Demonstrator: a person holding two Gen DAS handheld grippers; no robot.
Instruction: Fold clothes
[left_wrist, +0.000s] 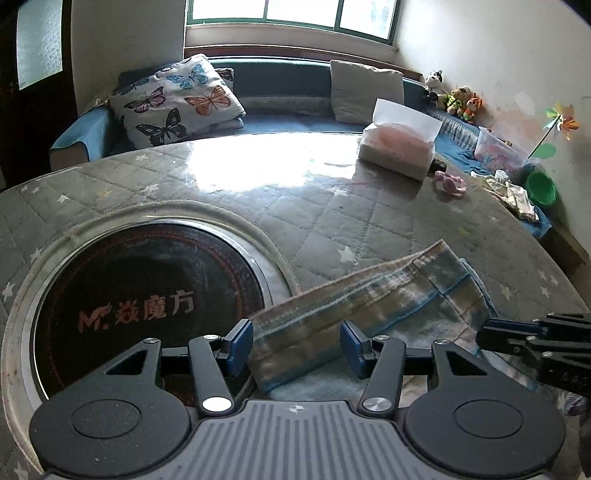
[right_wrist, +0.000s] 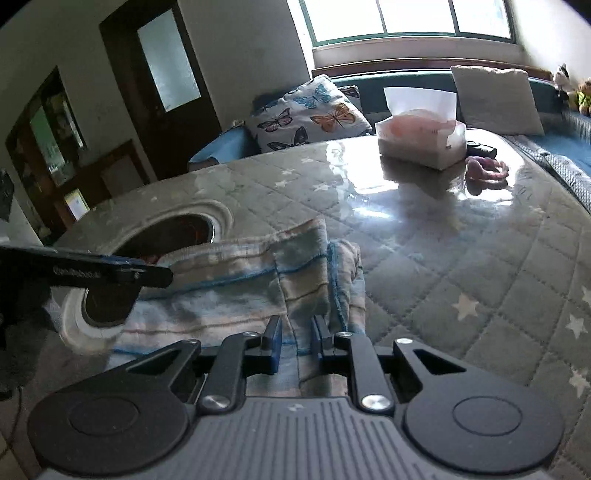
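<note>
Starting at eight o'clock in the left wrist view: a round black cooktop (left_wrist: 147, 295) sunk into the quilted, star-printed table (left_wrist: 369, 214). Just right of it, at six o'clock, the left gripper (left_wrist: 297, 345), jaws about half apart, straddling a folded band of cloth without visibly pressing on it; holding nothing, as far as can be told.

Next, from six round to four o'clock, the garment (left_wrist: 369, 302): faded blue and tan stripes with blue stitching, lying flat on the near part of the table. Already doubled into a long band, its left end overlapping the cooktop's rim.

Further right, at four o'clock in that view and at six o'clock in the right wrist view, the right gripper (right_wrist: 297, 343). Jaws nearly together, pinching a ridge of the garment at its right end. Far off at one o'clock, well clear of the work, a tissue pack (left_wrist: 397, 147).

Probably mid-fold: one lengthwise fold made, one end gripped, the other end merely bracketed.

For the next move: close the left jaws on the near edge of the band. Then lift both ends evenly and carry one over the other, keeping the layers square. Mind the cloth dragging across the cooktop rim and the pinched ridge slipping out.
</note>
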